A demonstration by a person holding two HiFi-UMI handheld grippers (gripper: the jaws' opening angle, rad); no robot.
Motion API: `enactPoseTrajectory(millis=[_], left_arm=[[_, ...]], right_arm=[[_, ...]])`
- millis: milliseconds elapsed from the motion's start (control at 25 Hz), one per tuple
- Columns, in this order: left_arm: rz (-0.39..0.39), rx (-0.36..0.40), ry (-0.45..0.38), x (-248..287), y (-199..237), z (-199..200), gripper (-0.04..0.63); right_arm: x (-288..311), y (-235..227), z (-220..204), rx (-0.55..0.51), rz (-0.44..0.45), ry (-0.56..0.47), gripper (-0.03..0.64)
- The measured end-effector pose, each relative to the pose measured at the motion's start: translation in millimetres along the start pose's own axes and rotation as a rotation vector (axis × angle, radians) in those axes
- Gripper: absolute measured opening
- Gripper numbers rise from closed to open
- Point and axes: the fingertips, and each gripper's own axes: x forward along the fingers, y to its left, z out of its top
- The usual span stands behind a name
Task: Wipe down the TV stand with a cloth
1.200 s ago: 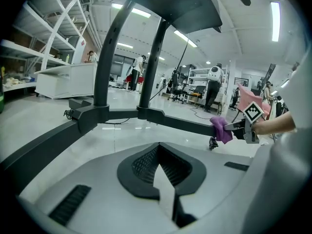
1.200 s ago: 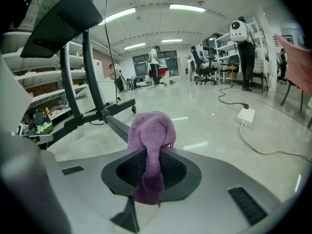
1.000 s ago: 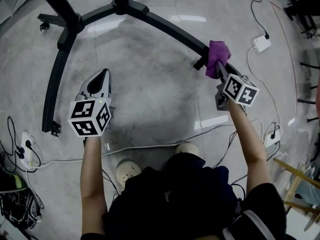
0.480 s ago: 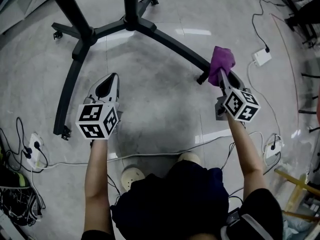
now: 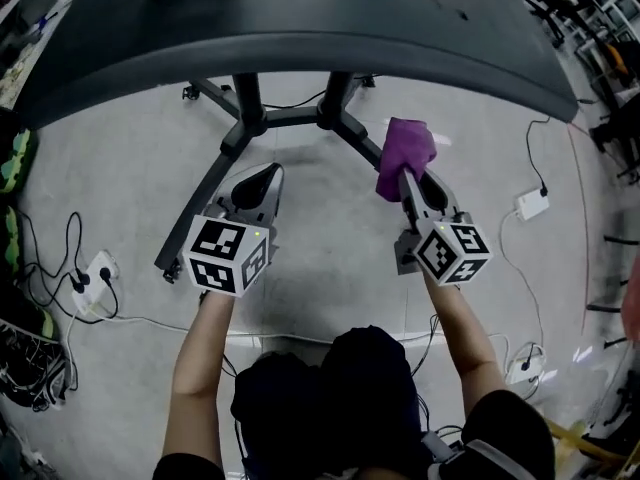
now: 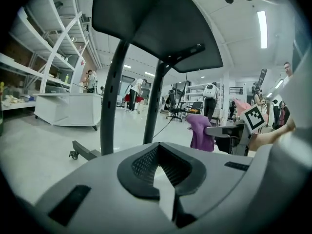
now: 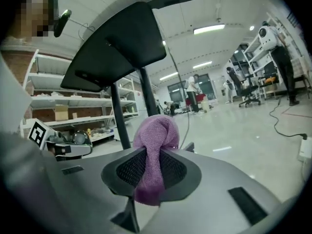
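The purple cloth (image 5: 404, 150) is pinched in the right gripper (image 5: 406, 178) and held near the TV stand (image 5: 300, 28), apart from it. The left gripper (image 5: 264, 175) is pressed together on nothing. No contact is seen, so all the wiping is judged left to do.

The glossy grey floor (image 5: 330, 258) carries the TV stand (image 5: 212, 186) on black wheeled legs at 12 o'clock, a white power strip (image 5: 92, 268) with cables at 9 o'clock, and a white adapter (image 5: 530, 205) at 3 o'clock.

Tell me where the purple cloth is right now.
In the head view, the purple cloth sits right of centre, clamped in the right gripper, beside a base leg of the TV stand.
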Motion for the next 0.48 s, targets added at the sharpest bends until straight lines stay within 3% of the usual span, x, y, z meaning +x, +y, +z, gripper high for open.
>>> enactPoseTrajectory(millis=[240,480], left_arm=[[0.022,-0.027,0.011,-47,-6,57,0.005],[0.043,-0.121,0.052,-95,-38,116,0.005]], right_arm=[[6,78,43,0.041,0.072,0.040,0.089],[-53,136,83,0.036,0.067,0.165,0.088]])
